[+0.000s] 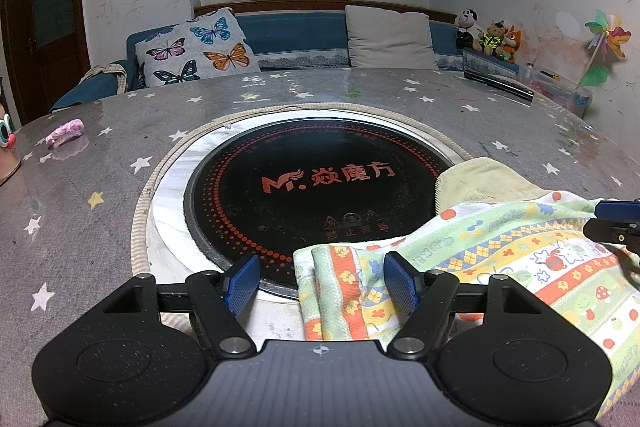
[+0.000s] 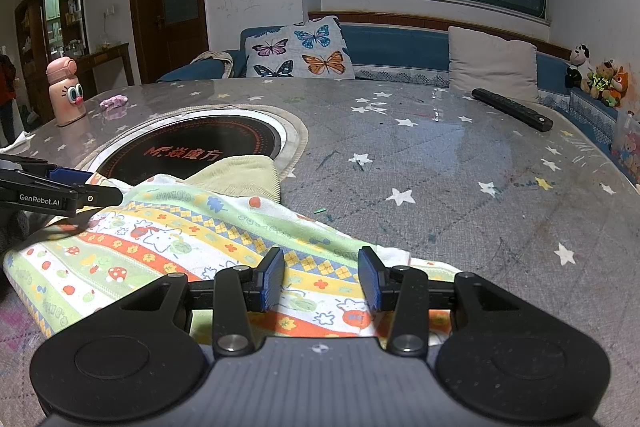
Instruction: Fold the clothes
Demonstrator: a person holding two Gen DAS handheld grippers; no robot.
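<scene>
A child's garment [image 1: 520,251] printed with green, yellow and orange cartoon stripes lies flat on the starry grey table [image 2: 440,167]. A pale yellow ribbed piece [image 2: 240,173] pokes out at its far end. My left gripper [image 1: 322,281] stands open over the garment's folded left edge, which lies between the blue pads [image 1: 402,281] without being pressed. My right gripper [image 2: 322,277] is open too, low over the near right part of the garment [image 2: 180,239], and the cloth under it is flat. Each gripper shows in the other's view: the right gripper [image 1: 616,223] and the left gripper [image 2: 80,191].
A round black cooktop [image 1: 312,187] is set into the table beyond the garment. A black remote [image 2: 512,109] lies at the far right, and a pink bottle with eyes [image 2: 64,91] and a small pink toy [image 2: 114,101] at the far left. A blue sofa [image 2: 392,51] runs behind.
</scene>
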